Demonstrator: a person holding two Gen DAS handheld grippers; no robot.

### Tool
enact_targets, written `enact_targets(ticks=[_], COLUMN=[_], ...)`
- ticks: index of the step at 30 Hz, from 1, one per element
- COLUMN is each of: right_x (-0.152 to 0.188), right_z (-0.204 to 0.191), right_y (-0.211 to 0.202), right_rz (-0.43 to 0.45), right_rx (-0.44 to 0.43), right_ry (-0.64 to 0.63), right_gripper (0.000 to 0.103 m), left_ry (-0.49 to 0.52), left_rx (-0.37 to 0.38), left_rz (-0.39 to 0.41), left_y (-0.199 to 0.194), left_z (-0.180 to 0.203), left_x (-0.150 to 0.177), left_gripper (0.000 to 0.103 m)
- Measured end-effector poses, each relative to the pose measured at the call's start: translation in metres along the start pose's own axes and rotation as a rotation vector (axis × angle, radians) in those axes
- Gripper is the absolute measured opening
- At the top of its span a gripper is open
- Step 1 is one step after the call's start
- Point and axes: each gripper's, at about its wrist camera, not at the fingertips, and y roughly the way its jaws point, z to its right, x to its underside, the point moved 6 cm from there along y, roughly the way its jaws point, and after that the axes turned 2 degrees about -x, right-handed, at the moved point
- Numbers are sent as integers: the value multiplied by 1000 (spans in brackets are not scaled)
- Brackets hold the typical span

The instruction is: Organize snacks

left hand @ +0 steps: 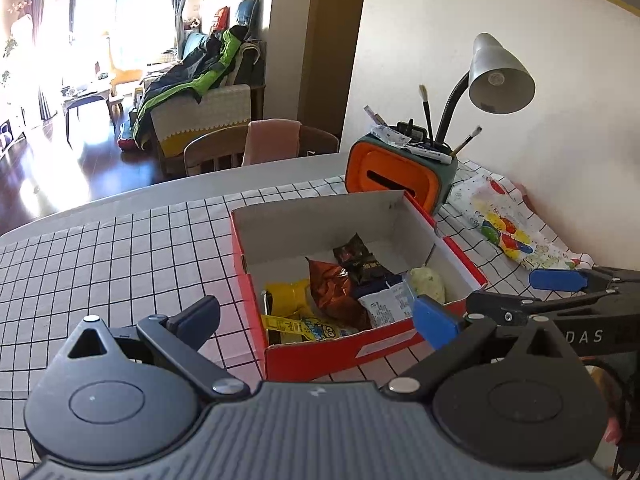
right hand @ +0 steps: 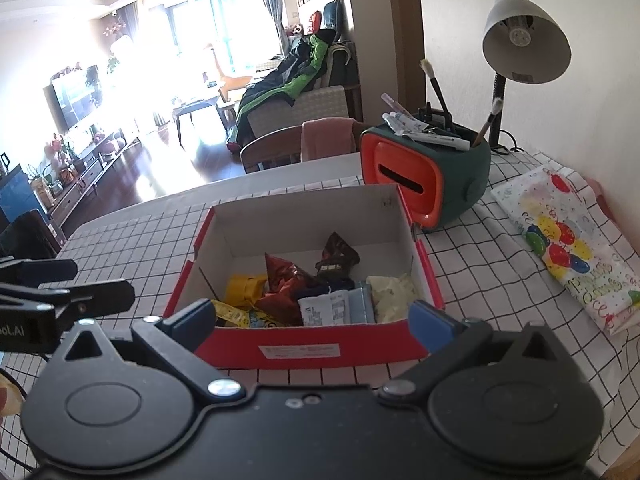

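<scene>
Here, both tools, the left tool (left hand: 316,316) and right tool (right hand: 314,316), hang spread and empty just before the red cardboard box (right hand: 304,350) of packaged snacks (right hand: 320,296).

a desk lamp (right hand: 526,36) stands behind an orange-faced organizer (right hand: 424,176).

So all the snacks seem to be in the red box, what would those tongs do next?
Probably draw both back a little. The red cardboard box already holds the snack packets, the left tongs and right tongs are open and empty, and no snack visibly lies on the checked tablecloth.
</scene>
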Motion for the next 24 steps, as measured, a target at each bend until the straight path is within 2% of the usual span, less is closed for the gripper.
enact_targets(ticks=[10, 24], right_x=[-1, 3], right_z=[-1, 2], right_y=[4, 7], right_rz=[6, -11], right_rx=[-2, 10], right_ry=[9, 16], right_gripper=[103, 103], left_ry=[14, 10], left_rx=[-20, -11], left_rz=[16, -15], left_y=[1, 10], left_z=[0, 3], left_x=[-1, 2], left_gripper=[103, 103])
